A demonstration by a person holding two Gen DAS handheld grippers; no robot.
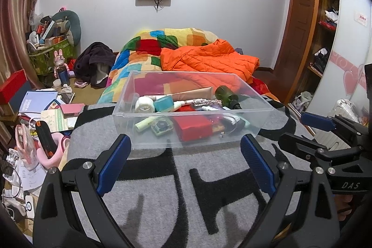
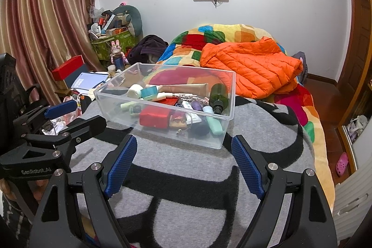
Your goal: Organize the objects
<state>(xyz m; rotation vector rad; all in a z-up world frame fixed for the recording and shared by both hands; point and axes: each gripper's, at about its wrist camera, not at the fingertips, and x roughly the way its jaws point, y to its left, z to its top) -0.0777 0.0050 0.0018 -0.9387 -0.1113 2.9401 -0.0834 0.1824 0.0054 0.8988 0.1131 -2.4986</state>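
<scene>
Both grippers, left gripper (image 1: pixel 186 160) & right gripper (image 2: pixel 183 160), are held wide apart, nothing gripped, above grey blanket (image 1: pixel 162 178). Clear bin (image 2: pixel 111 99) w/ misc. items is set just ahead on bed.

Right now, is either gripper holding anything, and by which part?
Nothing is held. The left gripper and right gripper stand open and empty, short of the clear plastic bin.

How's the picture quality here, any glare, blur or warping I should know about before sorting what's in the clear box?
Left wrist view: sharp, evenly lit; fisheye bends the wardrobe and curtain, with dark corners; soft finger shadows on the grey blanket. Right wrist view: equally sharp; the clear box has only faint sheen, contents readable; the curtain bows strongly at the edge.
</scene>
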